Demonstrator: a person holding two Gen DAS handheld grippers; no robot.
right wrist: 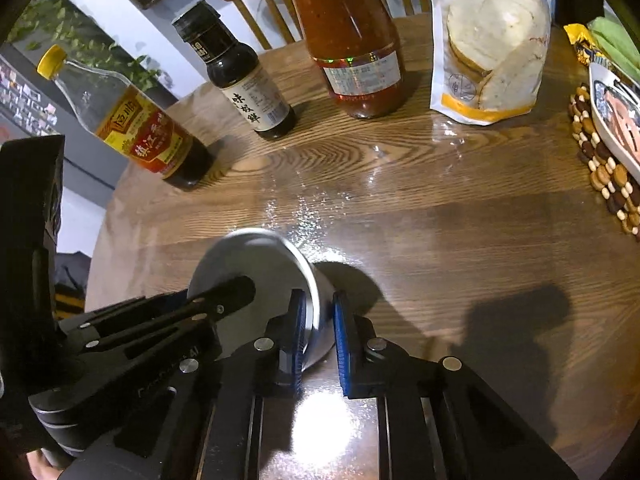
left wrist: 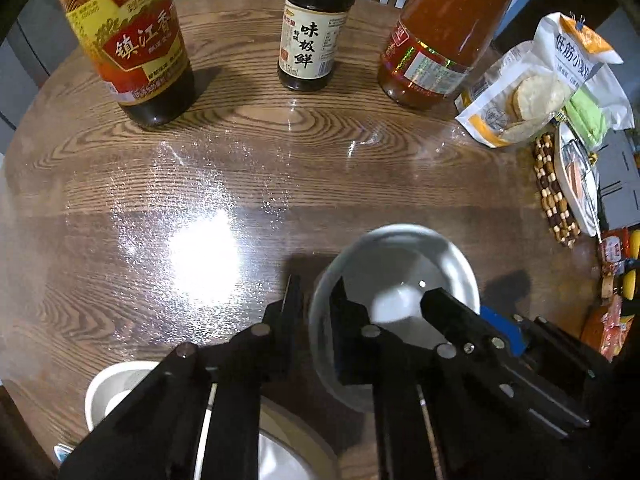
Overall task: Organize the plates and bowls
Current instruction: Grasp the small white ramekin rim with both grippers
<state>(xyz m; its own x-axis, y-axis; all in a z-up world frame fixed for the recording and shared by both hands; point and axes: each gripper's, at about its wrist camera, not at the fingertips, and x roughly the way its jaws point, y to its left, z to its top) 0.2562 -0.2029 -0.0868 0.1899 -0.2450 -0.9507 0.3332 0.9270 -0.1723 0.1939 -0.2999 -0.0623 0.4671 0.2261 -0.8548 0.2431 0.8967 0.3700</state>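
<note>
A white bowl (left wrist: 400,272) is near the front of the wooden table (left wrist: 280,184). My left gripper (left wrist: 318,304) is shut on the bowl's left rim, one black finger inside and one outside. My right gripper (right wrist: 320,320) is shut on the opposite wall of the bowl (right wrist: 248,264), which sits between its blue pads. In the left wrist view the right gripper (left wrist: 464,308) comes in from the right. In the right wrist view the left gripper (right wrist: 192,300) comes in from the left. I cannot tell whether the bowl rests on the table.
A small white cup (left wrist: 116,388) and a pale plate (left wrist: 288,452) lie under my left gripper. At the back stand a vinegar bottle (left wrist: 136,48), a soy sauce bottle (left wrist: 312,32) and a chili sauce jar (left wrist: 440,40). A flour bag (right wrist: 492,40) and a dish on a beaded trivet (right wrist: 608,160) are on the right.
</note>
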